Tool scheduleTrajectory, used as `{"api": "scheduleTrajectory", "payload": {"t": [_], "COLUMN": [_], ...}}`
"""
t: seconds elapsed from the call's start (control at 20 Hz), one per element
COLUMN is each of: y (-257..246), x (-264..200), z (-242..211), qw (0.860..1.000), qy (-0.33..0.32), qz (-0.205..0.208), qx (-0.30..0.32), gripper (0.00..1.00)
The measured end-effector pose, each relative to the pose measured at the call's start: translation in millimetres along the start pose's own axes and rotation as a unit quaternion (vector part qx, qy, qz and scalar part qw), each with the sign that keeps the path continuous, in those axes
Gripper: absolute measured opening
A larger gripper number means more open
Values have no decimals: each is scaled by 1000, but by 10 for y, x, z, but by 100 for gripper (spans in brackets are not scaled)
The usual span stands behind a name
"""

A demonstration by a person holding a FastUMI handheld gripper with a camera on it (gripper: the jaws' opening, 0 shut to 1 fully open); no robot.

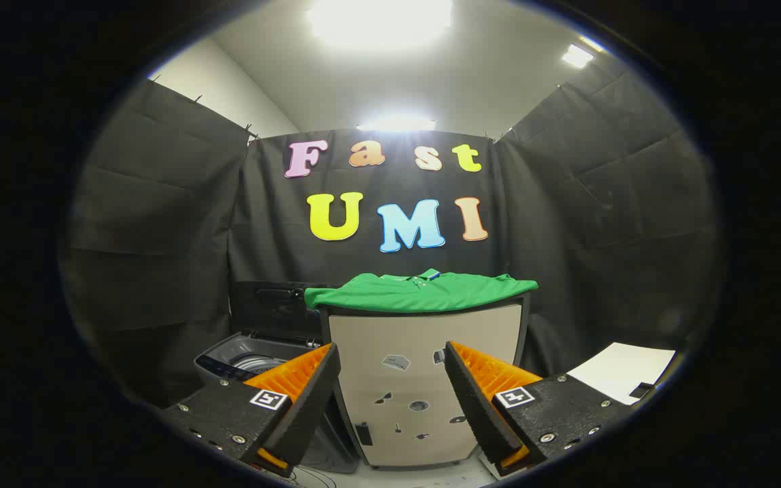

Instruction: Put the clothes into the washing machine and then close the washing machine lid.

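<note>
Spread fingers (392, 400); washing machine (255, 362) half-hidden.

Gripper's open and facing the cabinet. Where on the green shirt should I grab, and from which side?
Take the green shirt at its front hem, where it droops over the front edge of the beige cabinet. Probably come straight in from the front, raised above where the open gripper sits now. The shirt lies flat on top, so the overhanging fold gives the fingers cloth to close on.
</note>
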State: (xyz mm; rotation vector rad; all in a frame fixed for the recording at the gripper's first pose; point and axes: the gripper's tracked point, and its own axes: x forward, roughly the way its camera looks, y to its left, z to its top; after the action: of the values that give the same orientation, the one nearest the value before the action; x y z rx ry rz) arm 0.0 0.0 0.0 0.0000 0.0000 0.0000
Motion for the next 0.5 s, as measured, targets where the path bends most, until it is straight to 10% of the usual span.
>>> {"api": "scheduleTrajectory", "payload": {"t": [0.5], "y": [30], "x": [-7], "z": [90], "qw": [1000], "qy": [-5], "qz": [2], "qx": [-4], "gripper": [96]}}
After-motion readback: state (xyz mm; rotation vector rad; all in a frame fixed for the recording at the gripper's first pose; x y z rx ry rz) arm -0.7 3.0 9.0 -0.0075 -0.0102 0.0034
